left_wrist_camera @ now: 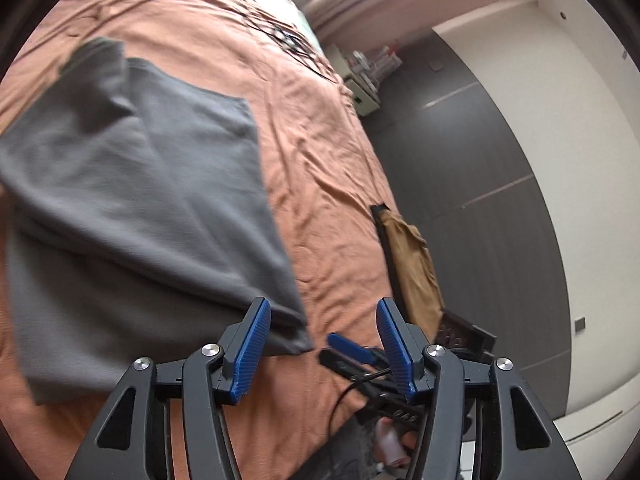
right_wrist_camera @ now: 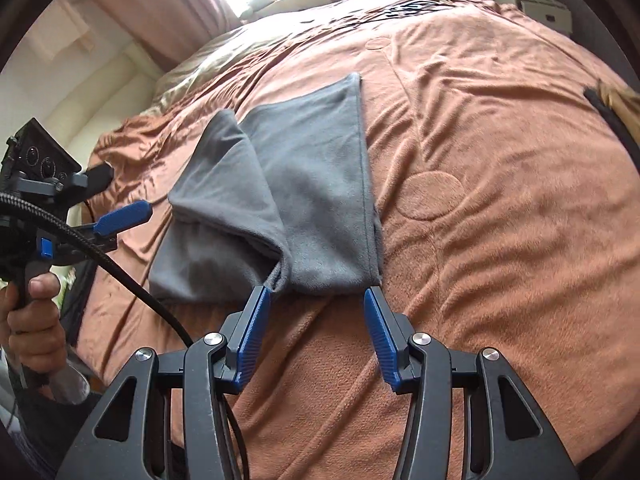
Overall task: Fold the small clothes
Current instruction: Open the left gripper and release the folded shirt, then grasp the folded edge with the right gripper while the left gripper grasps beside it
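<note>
Both grippers [left_wrist_camera: 324, 316] [right_wrist_camera: 316, 304] agape, empty; blurred grey garment [left_wrist_camera: 140, 184] cut off at frame edge

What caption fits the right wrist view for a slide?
Open right hand-held gripper poised at the near edge of a partly folded grey garment on an orange bedspread.

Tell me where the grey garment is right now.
The grey garment lies partly folded on the orange bedspread, just ahead of the open right gripper; in the left wrist view it fills the left side.
</note>
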